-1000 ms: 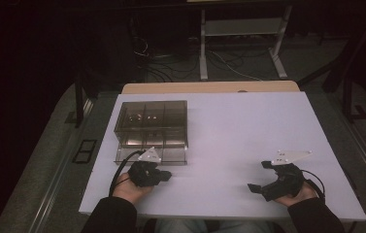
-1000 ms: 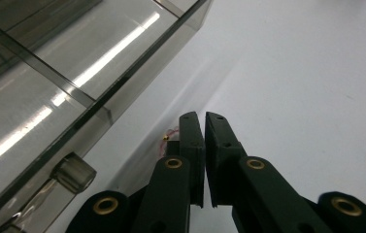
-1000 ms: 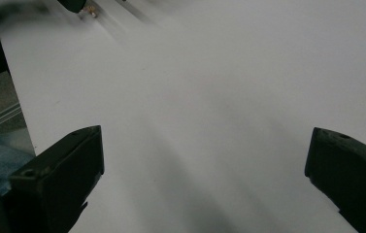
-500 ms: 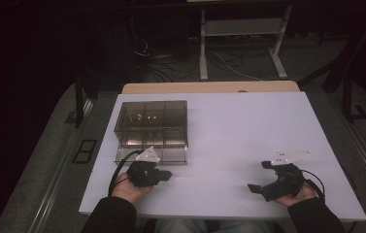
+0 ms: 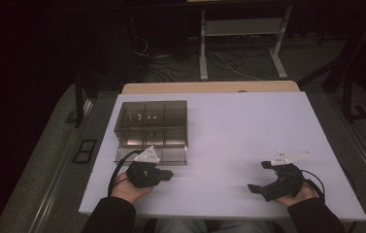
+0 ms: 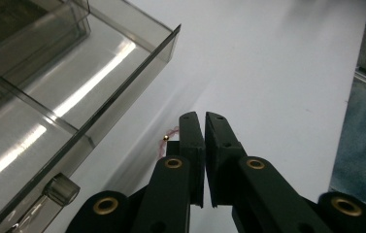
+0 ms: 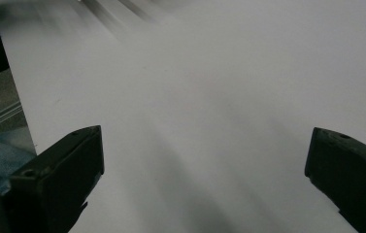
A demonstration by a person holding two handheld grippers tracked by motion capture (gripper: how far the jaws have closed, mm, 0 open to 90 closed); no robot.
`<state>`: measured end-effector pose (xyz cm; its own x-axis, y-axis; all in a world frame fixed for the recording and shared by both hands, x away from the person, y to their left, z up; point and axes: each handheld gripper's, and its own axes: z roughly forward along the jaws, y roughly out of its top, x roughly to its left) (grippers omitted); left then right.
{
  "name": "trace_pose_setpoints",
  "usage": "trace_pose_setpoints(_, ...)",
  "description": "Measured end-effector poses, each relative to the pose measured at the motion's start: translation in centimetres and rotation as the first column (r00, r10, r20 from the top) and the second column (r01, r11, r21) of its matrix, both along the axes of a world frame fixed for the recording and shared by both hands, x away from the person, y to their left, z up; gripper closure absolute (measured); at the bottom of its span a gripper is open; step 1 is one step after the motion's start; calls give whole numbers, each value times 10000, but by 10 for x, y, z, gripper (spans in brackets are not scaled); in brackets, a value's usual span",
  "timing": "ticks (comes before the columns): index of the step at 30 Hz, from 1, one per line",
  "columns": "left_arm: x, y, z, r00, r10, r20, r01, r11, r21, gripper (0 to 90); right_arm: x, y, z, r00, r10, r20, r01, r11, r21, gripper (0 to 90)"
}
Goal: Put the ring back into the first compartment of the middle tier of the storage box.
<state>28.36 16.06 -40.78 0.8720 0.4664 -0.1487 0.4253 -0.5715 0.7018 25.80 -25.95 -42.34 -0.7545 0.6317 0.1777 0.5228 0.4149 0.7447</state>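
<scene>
A smoky clear plastic compartment box (image 5: pixel 151 121) stands at the left of the white table (image 5: pixel 248 121), with its lid folded flat toward me. Just in front of the lid my left gripper (image 5: pixel 167 174) lies low, its jaws shut. In the left gripper view the left gripper (image 6: pixel 205 116) points past the box corner (image 6: pixel 166 41). A tiny gold bead on a pinkish scrap (image 6: pixel 165 139) lies against the outer side of one jaw; I cannot tell whether it is pinched. My right gripper (image 5: pixel 259 176) rests at the table's front right, its jaws wide open. Nothing lies between the right gripper (image 7: pixel 205 145) fingers.
Some small items lie in a back compartment of the box (image 5: pixel 139 116). A wooden board edge (image 5: pixel 209 87) borders the table's far side. Beyond it a white frame (image 5: pixel 239 34) and cables (image 5: pixel 171 60) lie on the dark floor.
</scene>
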Motion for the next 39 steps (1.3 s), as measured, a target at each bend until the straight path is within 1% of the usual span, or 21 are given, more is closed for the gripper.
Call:
trace_pose_setpoints(2, -1, 0, 2, 10000, 32, 0, -32, 9999, -140, 855, 0, 0, 0, 10000, -1, -2, 1, 10000, -5, 0)
trace_pose_setpoints(3, -1, 1, 4, 10000, -5, 72, 6, 9999, -127, 855, 0, 0, 0, 10000, 3, -11, -3, 10000, -12, 0)
trace_pose_setpoints(7, -1, 2, 7, 9999, 88, 126, -85, 9997, -248, 855, 0, 0, 0, 10000, 5, -19, -5, 10000, -25, 0)
trace_pose_setpoints(13, -2, 6, 16, 9993, 138, 359, -121, 9989, -461, 856, 0, 0, 0, 10000, 6, -25, -6, 10000, -25, 0)
trace_pose_setpoints(19, -2, 8, 19, 9991, 116, 410, -98, 9990, -447, 855, 0, 0, 0, 10000, 5, -18, -5, 10000, -15, 0)
trace_pose_setpoints(33, -3, 13, 26, 9981, 230, 580, -192, 9976, -660, 855, 0, 0, 0, 10000, 12, -9, -12, 10000, -21, 0)
trace_pose_setpoints(39, -3, 17, 30, 9971, 352, 667, -302, 9967, -754, 855, 0, 0, 0, 10000, 3, -28, -3, 10000, -18, 0)
